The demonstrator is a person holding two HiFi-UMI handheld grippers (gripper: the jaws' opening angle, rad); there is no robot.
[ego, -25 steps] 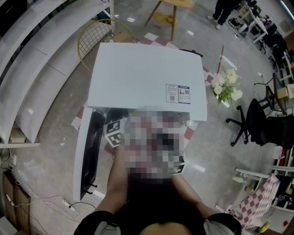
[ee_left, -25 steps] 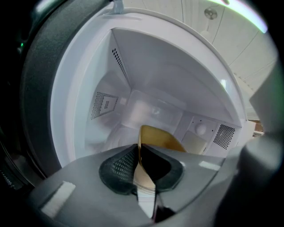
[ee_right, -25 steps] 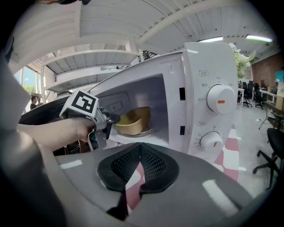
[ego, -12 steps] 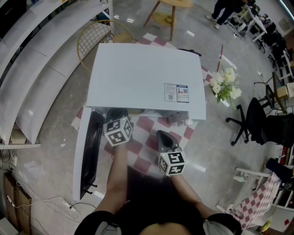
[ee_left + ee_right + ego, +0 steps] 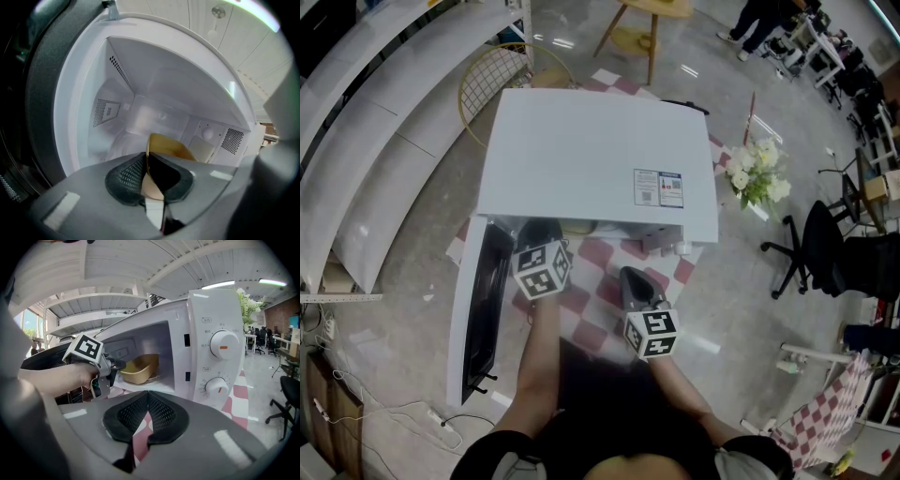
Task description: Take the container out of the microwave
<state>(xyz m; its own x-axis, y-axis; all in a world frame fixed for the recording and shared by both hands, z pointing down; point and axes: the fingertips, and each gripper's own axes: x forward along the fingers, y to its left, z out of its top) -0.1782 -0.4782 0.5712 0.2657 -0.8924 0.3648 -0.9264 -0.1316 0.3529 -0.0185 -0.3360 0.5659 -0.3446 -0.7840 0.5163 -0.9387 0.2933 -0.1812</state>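
Door (image 5: pixel 478 309) hanging wide open at the far left, and just beside it the left gripper (image 5: pixel 146 161) is reaching into the mouth of the microwave (image 5: pixel 581 150). Both hands are sitting where they were half a second back, so the one real change is in those left jaws: they have just been closing. Now they are standing narrow, with the near wall of the yellow container (image 5: pixel 171 149) between them. The pads (image 5: pixel 126 176) are pressing on either side of that rim, so I am calling this a grip. That is the moment the task has been waiting on. The container is still sitting inside the chamber, low and towards the front, not yet drawn out. From here a steady pull back through the opening looks like the job, and a thin rim pinch could let the dish tip.

Moving right, the right gripper (image 5: pixel 148 404) is hanging out in front of the microwave, well clear of the opening. Its jaws are drawn together, mesh pads (image 5: pixel 133 416) meeting, nothing held, only the checked cloth (image 5: pixel 586 305) showing below.
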